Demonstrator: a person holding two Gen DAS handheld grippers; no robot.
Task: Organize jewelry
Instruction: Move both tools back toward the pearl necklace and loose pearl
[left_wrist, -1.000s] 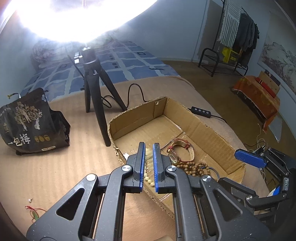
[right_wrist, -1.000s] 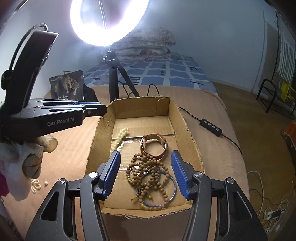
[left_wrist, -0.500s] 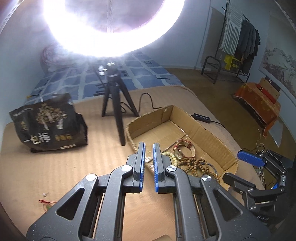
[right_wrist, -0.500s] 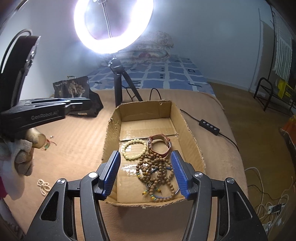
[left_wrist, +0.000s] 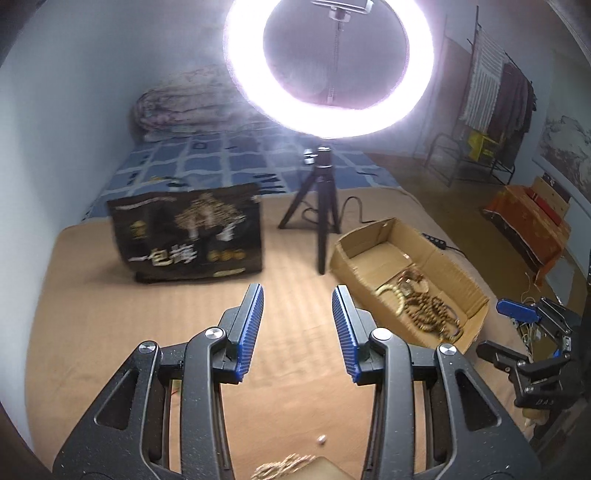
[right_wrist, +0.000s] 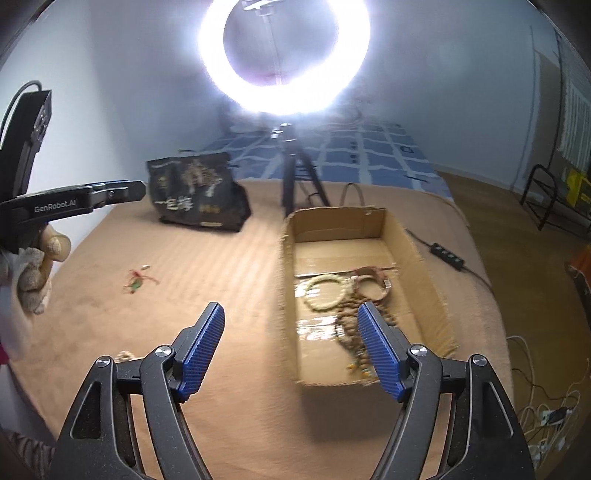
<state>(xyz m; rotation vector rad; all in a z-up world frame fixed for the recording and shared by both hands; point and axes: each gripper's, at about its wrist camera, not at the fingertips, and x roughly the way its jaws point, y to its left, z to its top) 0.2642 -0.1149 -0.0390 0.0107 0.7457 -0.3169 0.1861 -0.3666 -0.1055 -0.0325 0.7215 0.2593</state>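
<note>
Both grippers are empty: the left gripper (left_wrist: 297, 317) has just been opening its jaws over bare blanket (left_wrist: 295, 354), and the right gripper (right_wrist: 290, 343) has just spread wider. Right of both sits the cardboard box (right_wrist: 424, 266), holding the pale bead bracelet (right_wrist: 327, 291), brown beads (left_wrist: 428, 314) and a watch (right_wrist: 371, 280).

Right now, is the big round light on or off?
On. The ring light glows bright white and glares over the wall behind it.
</note>
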